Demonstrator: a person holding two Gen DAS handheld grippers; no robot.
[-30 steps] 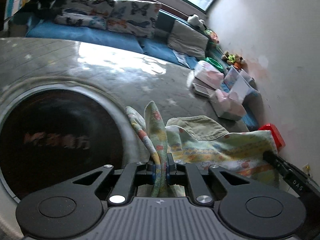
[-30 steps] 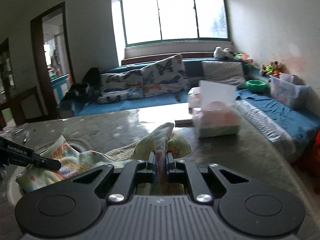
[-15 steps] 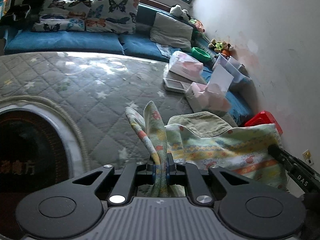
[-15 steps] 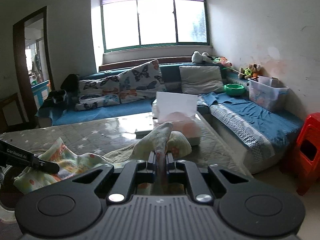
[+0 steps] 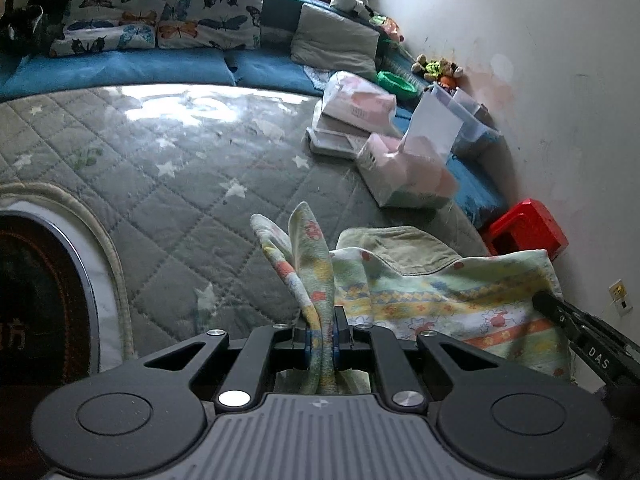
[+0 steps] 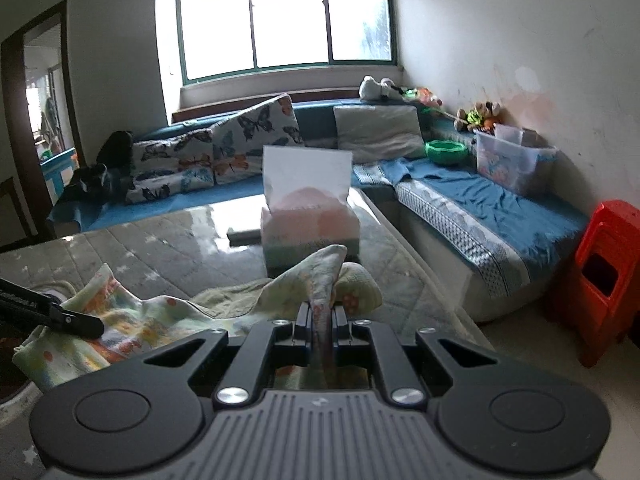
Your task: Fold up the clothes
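A pale green printed garment (image 5: pixel 440 296) with an olive lining hangs stretched between my two grippers above the quilted grey table cover (image 5: pixel 168 168). My left gripper (image 5: pixel 321 330) is shut on one bunched edge of it. My right gripper (image 6: pixel 321 320) is shut on the other edge; the cloth (image 6: pixel 152 320) spreads to the left in that view. The right gripper's fingers (image 5: pixel 576 320) show at the right of the left wrist view, and the left gripper's fingers (image 6: pixel 60 314) at the left of the right wrist view.
A pink tissue box (image 5: pixel 404 172) and a bagged pack (image 5: pixel 356 108) lie on the table's far right. A dark round inset (image 5: pixel 40 300) is at the left. A blue sofa (image 6: pixel 480 208) with cushions, a storage bin (image 6: pixel 508 160) and a red stool (image 6: pixel 600 272) stand beyond.
Both grippers have carried the garment to the right across the table; the dark round inset has slid left in view and the red stool has come into the right wrist view.
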